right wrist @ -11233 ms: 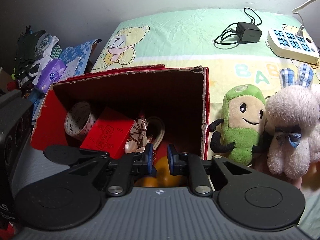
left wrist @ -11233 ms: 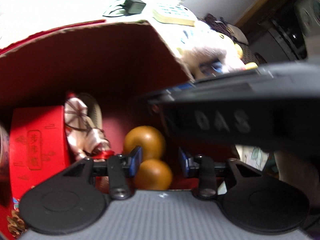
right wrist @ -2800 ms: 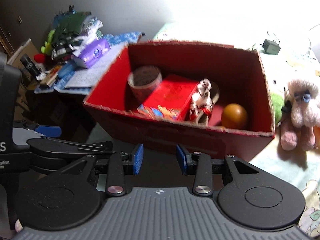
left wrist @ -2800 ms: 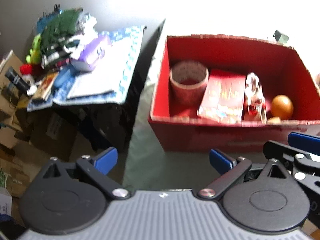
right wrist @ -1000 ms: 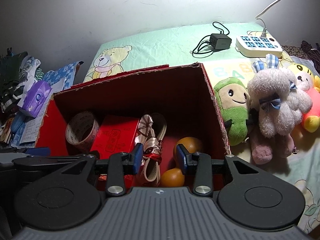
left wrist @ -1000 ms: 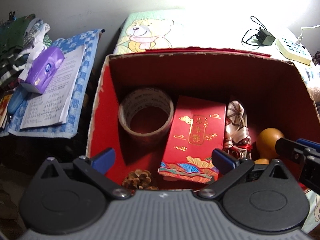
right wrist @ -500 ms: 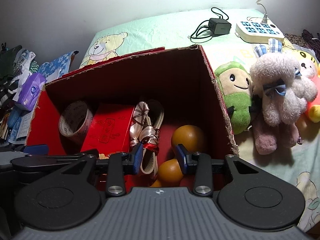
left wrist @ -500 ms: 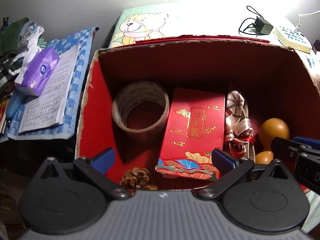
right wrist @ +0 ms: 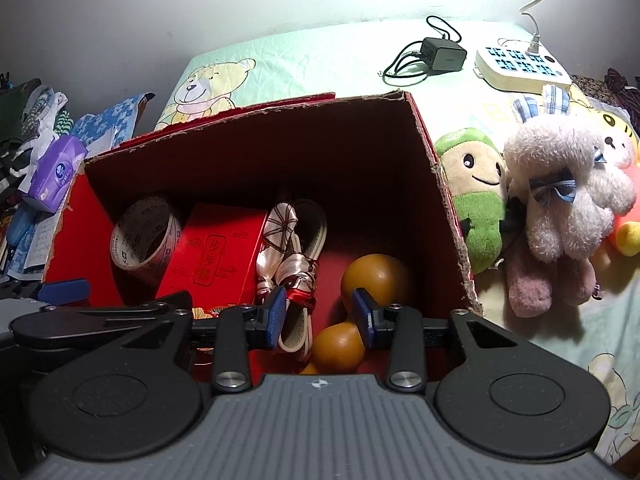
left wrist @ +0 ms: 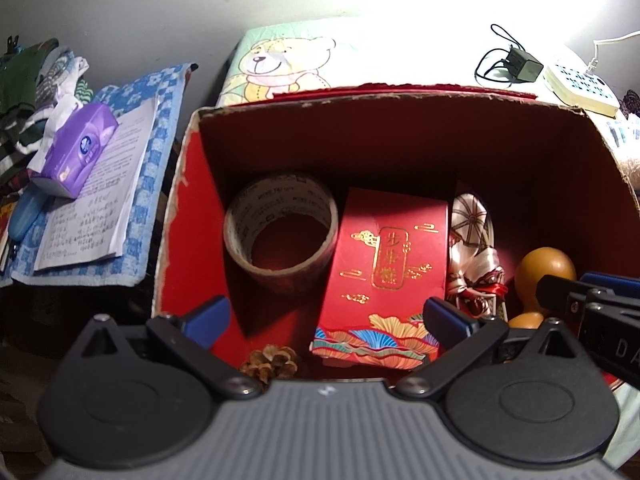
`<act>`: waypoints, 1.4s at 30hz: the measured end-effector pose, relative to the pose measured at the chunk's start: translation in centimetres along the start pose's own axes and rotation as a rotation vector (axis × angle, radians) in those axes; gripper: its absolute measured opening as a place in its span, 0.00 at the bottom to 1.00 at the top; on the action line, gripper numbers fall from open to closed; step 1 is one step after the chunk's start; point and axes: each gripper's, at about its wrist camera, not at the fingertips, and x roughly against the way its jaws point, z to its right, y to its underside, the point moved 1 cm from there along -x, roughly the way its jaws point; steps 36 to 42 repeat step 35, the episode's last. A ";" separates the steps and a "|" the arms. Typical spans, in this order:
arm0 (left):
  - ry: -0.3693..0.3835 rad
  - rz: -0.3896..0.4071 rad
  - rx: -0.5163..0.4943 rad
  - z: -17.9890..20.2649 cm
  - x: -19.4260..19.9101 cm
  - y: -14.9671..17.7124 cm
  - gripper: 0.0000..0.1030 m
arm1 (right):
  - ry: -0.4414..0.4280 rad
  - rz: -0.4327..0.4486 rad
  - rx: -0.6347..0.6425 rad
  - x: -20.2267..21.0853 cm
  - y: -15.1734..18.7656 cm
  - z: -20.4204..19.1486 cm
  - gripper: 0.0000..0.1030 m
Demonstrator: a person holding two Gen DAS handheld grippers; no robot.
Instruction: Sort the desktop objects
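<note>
An open red cardboard box [left wrist: 392,98] [right wrist: 256,120] holds a tape roll [left wrist: 280,228] [right wrist: 144,236], a red gift packet [left wrist: 388,264] [right wrist: 216,252], a slipper wrapped in a patterned scarf [left wrist: 474,248] [right wrist: 288,240], a brown wooden gourd [left wrist: 544,276] [right wrist: 376,276] and a pine cone [left wrist: 272,362]. My left gripper [left wrist: 326,318] hangs wide open over the box's near wall, above the packet. My right gripper [right wrist: 319,312] stands half open above the gourd's small bulb, its pads touching nothing. Its fingers [left wrist: 592,292] show at the right edge of the left wrist view.
Plush toys, green [right wrist: 480,200] and pale pink [right wrist: 568,192], lie right of the box on a bear-print sheet. Behind the box are a charger [right wrist: 444,54] and a power strip [right wrist: 520,68]. A purple tissue pack [left wrist: 78,148] and a notebook [left wrist: 96,192] sit to the left.
Both views have drawn slightly nearer over the box. In the right wrist view the gourd has slid up between the fingers. Neither gripper's opening has changed.
</note>
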 end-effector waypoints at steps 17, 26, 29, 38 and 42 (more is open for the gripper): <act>0.003 0.001 0.007 0.0 -0.1 -0.2 1.00 | 0.009 0.015 0.013 -0.2 -0.2 0.0 0.39; 0.013 0.017 0.007 0.0 0.0 -0.2 0.99 | -0.004 0.025 0.001 0.0 -0.3 0.1 0.39; 0.024 0.033 0.016 -0.1 0.0 -0.3 0.99 | -0.006 0.026 -0.006 0.0 -0.3 0.3 0.39; 0.034 0.055 0.027 -0.3 0.3 -0.3 0.99 | -0.015 0.038 -0.015 0.1 -0.3 0.4 0.39; 0.034 0.055 0.027 -0.3 0.3 -0.3 0.99 | -0.015 0.038 -0.015 0.1 -0.3 0.4 0.39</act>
